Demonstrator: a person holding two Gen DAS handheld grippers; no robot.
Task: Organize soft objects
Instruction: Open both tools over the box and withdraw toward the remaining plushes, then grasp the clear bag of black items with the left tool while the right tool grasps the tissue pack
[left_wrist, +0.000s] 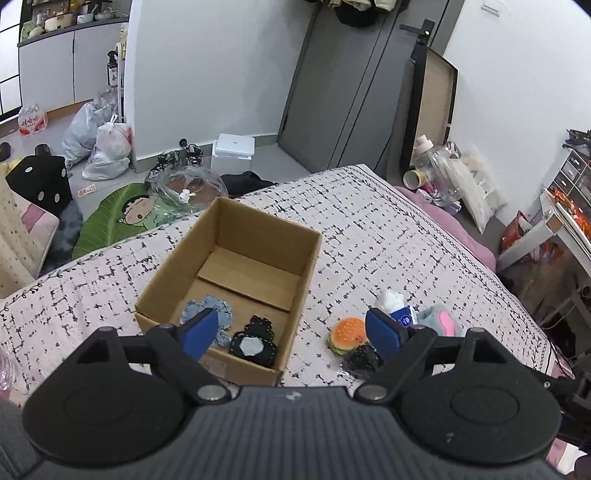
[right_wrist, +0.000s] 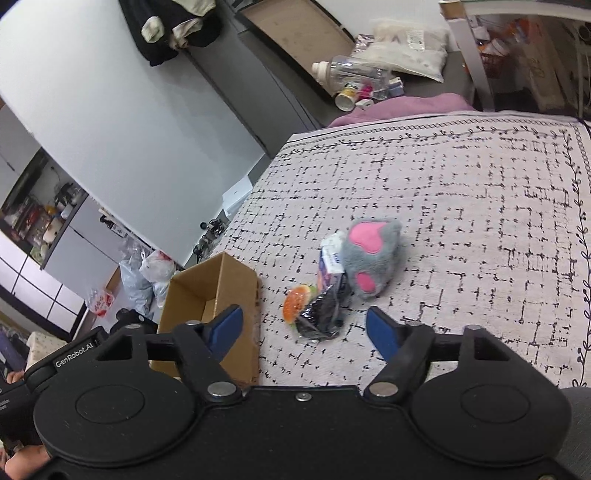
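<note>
Pile of leftovers sits dead ahead of your right gripper (right_wrist: 304, 328), jaws spread, empty: black pouch (right_wrist: 321, 317) nearest, long axis running away from you. Left gripper (left_wrist: 291, 334) also agape, over the box (left_wrist: 229, 280) edge

My left wrist camera looks down from close above the bed (left_wrist: 369, 229), facing the open cardboard box (left_wrist: 229, 273). My right wrist camera sits low, tilted, facing across the bed. The 2 views share the box's edge and the burger toy (left_wrist: 348, 335).
</note>
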